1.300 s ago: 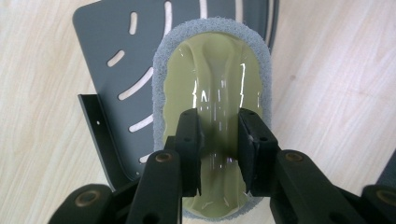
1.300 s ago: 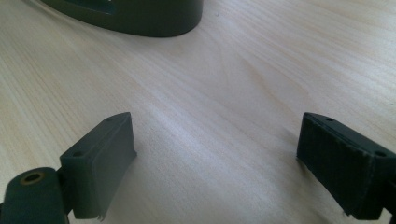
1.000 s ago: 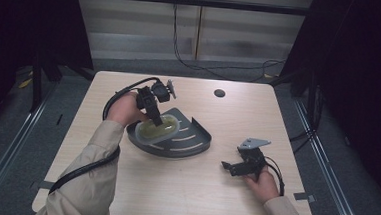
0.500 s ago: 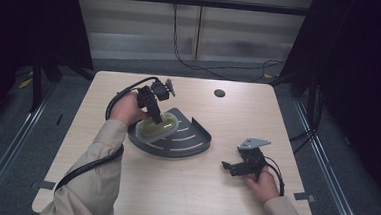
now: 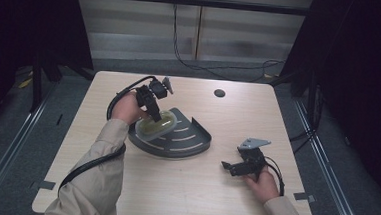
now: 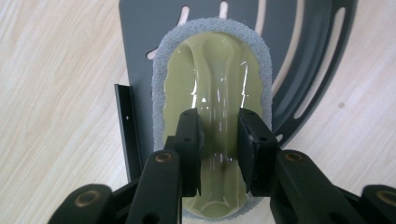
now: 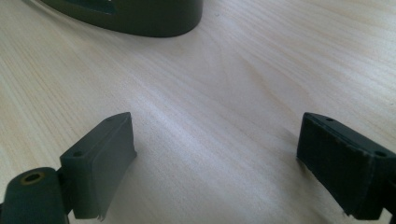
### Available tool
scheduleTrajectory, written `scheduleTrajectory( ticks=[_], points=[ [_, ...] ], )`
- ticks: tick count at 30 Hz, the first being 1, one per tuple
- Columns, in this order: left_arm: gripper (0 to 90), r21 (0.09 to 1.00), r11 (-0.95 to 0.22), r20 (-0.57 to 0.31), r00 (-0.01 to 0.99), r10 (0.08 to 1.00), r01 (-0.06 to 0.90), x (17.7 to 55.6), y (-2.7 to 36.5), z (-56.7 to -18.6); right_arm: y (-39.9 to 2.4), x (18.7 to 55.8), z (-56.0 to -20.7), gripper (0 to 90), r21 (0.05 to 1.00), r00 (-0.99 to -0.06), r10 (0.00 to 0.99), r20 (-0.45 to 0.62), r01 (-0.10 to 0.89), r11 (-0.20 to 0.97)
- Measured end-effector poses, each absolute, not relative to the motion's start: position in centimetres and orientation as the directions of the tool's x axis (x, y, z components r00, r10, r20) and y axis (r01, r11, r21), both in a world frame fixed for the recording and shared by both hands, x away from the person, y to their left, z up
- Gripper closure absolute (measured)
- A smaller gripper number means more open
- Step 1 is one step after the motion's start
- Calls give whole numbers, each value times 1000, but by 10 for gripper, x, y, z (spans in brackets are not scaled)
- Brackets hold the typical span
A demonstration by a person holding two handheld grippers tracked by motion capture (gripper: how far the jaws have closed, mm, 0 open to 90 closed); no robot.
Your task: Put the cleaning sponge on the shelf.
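Scrubber (image 5: 156,123), one yellow-green piece with a grey pad rim, sits left of centre in the high view, on the single dark quarter-round rack (image 5: 189,140). Our left gripper (image 5: 154,116) comes down on it; our right gripper (image 5: 227,166) rests low at the right on the table (image 5: 183,187), well apart.

From the left gripper view we see what the high view hides: both fingers (image 6: 189,140) pinch the scrubber's raised clear handle ridge (image 6: 219,107), jaws narrow, above the rack's slots.

From the right gripper view, our two fingers (image 7: 105,158) stand wide over bare wood, the rack's edge (image 7: 140,16) at the upper left.
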State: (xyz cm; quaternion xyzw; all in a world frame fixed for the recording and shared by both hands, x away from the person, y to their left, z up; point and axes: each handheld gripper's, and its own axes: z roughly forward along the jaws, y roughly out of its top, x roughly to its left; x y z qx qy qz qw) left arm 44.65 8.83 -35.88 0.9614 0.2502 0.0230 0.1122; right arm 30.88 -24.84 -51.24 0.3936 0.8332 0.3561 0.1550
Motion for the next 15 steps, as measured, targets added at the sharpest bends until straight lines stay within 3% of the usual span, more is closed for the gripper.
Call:
scheduleTrajectory(
  ticks=[15],
  points=[
    [716,230,-822,-10,845,534,522,456,90,-368,-248,309,-513,108,717,-641,767,22,545,435]
  ],
)
